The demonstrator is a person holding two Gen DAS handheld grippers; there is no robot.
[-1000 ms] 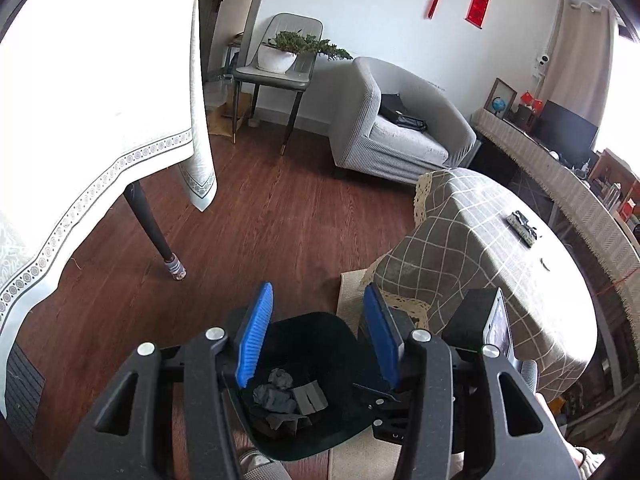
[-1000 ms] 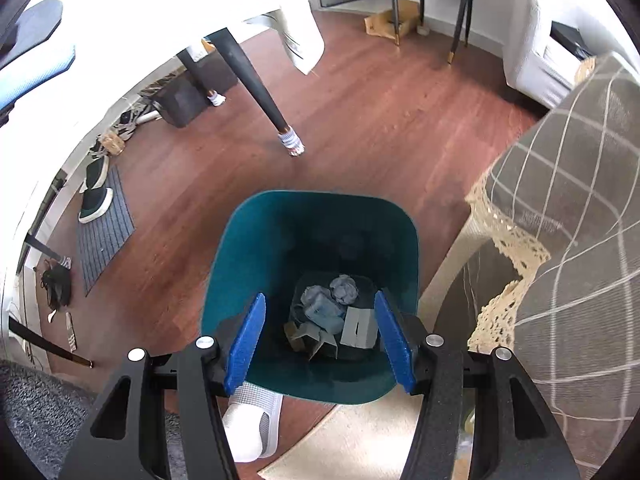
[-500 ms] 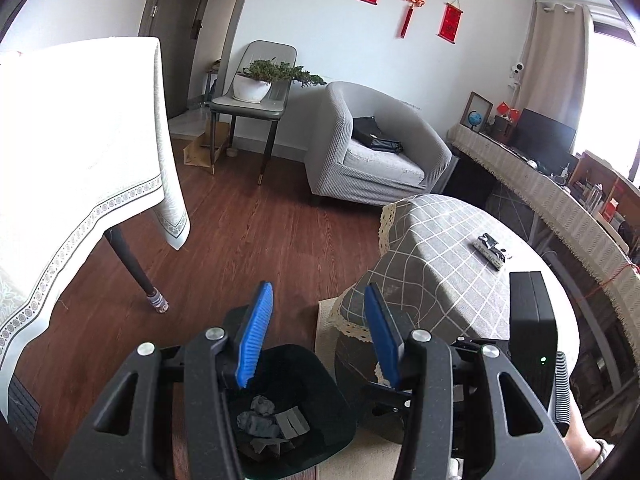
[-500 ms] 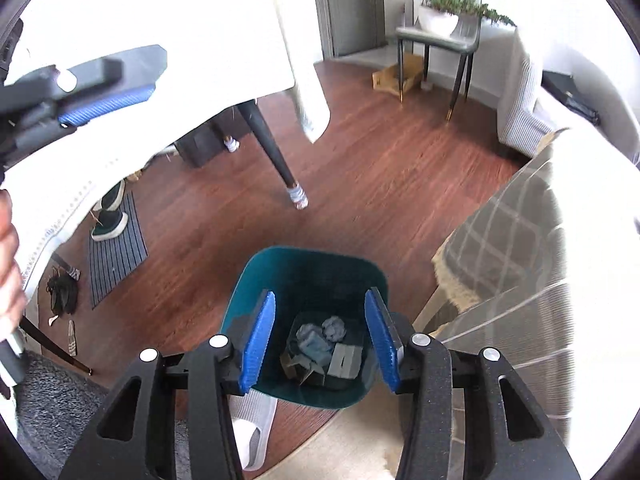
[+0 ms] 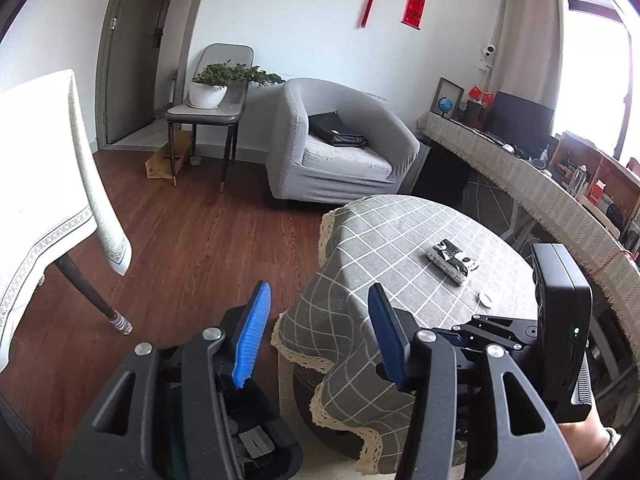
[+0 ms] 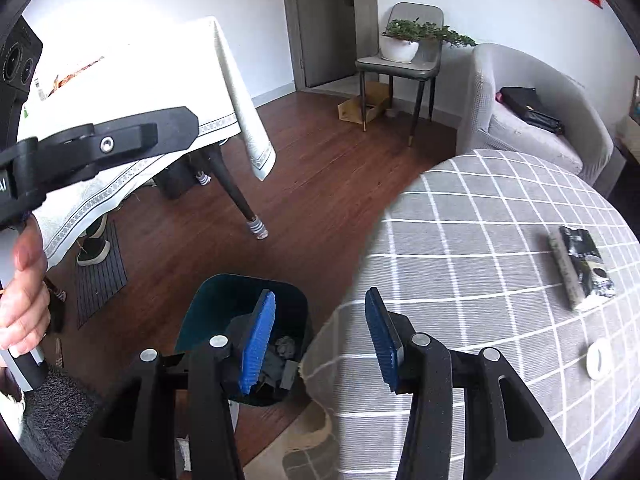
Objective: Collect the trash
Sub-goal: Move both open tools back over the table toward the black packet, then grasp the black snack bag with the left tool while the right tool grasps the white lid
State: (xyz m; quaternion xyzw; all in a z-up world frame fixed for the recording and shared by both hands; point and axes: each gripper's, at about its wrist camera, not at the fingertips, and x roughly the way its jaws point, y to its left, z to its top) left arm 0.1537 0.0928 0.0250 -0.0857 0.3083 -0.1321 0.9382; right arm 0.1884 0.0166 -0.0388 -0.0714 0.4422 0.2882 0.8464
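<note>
**Lifting away from the bin, both grippers head for the round table**

Rising off the teal bin [image 6: 244, 332], both grippers now look over the checked round table [image 5: 400, 248] rather than down into the crumpled paper [image 6: 285, 346], which a second ago filled both views. The left gripper [image 5: 318, 336] has just been spreading its jaws wider with nothing between them; the right gripper [image 6: 320, 340] narrowed a little earlier in that second and also stands parted and empty. I take it the last drop is finished and the next pickup is starting.

From the right gripper, the bin sits on the floor at about seven o'clock, just beside the tablecloth's lace hem. The likely next piece, a black-and-white packet [image 6: 582, 266], lies flat on the table at about two o'clock, its long axis running from eleven to five, near end towards the small white ring [image 6: 599, 358]. Whether it counts as trash, I can't tell.
</note>
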